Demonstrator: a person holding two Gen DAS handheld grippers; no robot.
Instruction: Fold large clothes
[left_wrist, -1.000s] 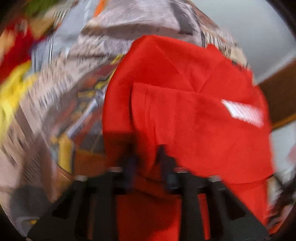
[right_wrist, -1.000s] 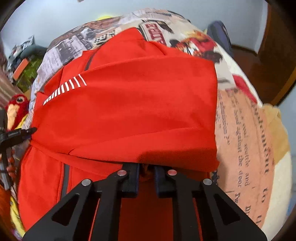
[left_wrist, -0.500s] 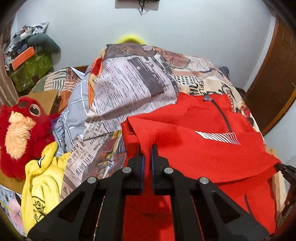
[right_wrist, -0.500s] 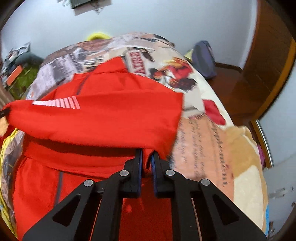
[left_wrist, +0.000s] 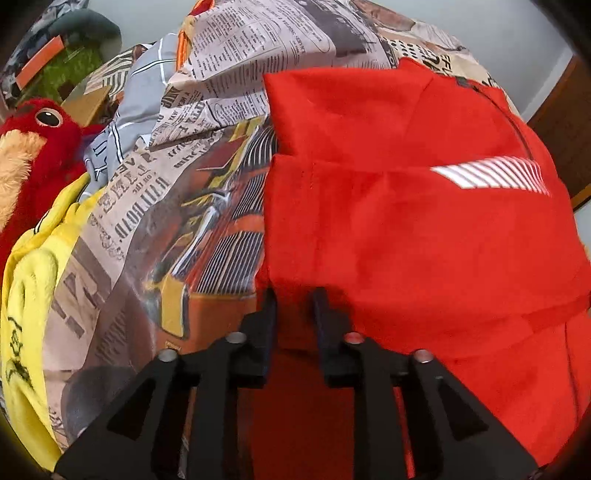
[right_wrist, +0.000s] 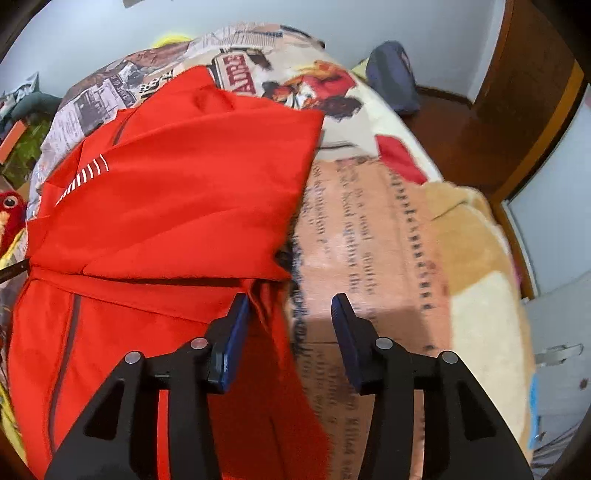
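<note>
The red jacket (left_wrist: 406, 229) lies folded across the printed bedspread (left_wrist: 207, 155). Both the left gripper (left_wrist: 293, 299) and right gripper (right_wrist: 290, 304) have just been opening, released, pads clear of the cloth at its near fold.

**Light and picture quality**

Even, bright indoor light; no glare. Soft shadow under the red garment's (left_wrist: 424, 236) folded edge. Strong fisheye bending, dark corners. Printed bedspread (right_wrist: 369, 258) smeared by motion blur in the right view; the left is fairly sharp.

Left gripper (left_wrist: 293, 308) jaws just opened over the folded red jacket (left_wrist: 406, 229).
</note>
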